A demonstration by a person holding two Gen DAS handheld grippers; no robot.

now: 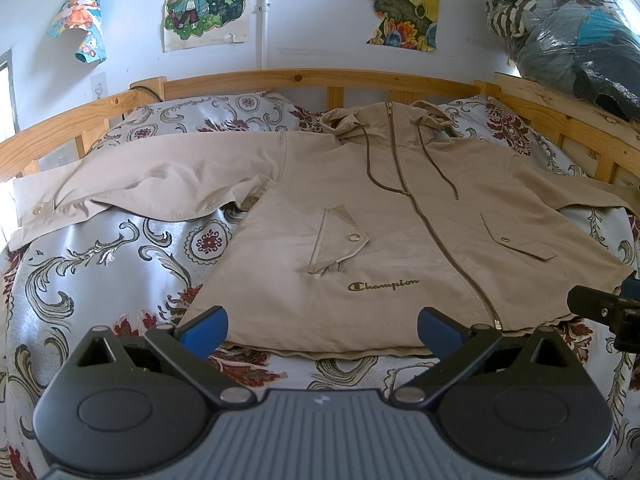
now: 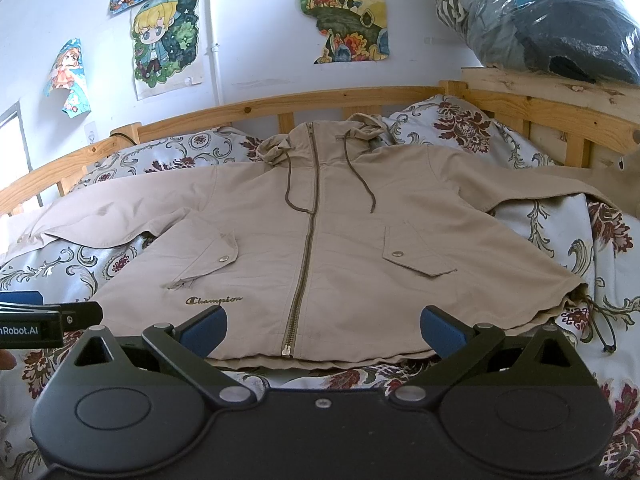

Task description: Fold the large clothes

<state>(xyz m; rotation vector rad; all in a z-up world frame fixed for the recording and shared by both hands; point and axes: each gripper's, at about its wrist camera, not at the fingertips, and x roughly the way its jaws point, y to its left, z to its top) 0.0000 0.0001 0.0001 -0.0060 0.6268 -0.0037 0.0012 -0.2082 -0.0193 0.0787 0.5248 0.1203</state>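
A beige hooded zip jacket (image 1: pixel 360 208) lies flat and front-up on the bed, hood toward the headboard, both sleeves spread out sideways. The right wrist view shows the same jacket (image 2: pixel 340 232) with its zipper down the middle. My left gripper (image 1: pixel 322 326) hovers open just short of the hem, left of the zipper end, holding nothing. My right gripper (image 2: pixel 322 326) is open too, over the hem near the zipper's bottom. Each gripper shows at the edge of the other's view: the right one (image 1: pixel 608 312) and the left one (image 2: pixel 44 320).
The floral bedspread (image 1: pixel 104 264) covers the bed inside a wooden bed frame (image 1: pixel 304 80). Patterned pillows (image 2: pixel 460 128) lie by the headboard. A plastic-wrapped bundle of clothes (image 1: pixel 568 32) sits on a wooden ledge at the right. Posters hang on the white wall.
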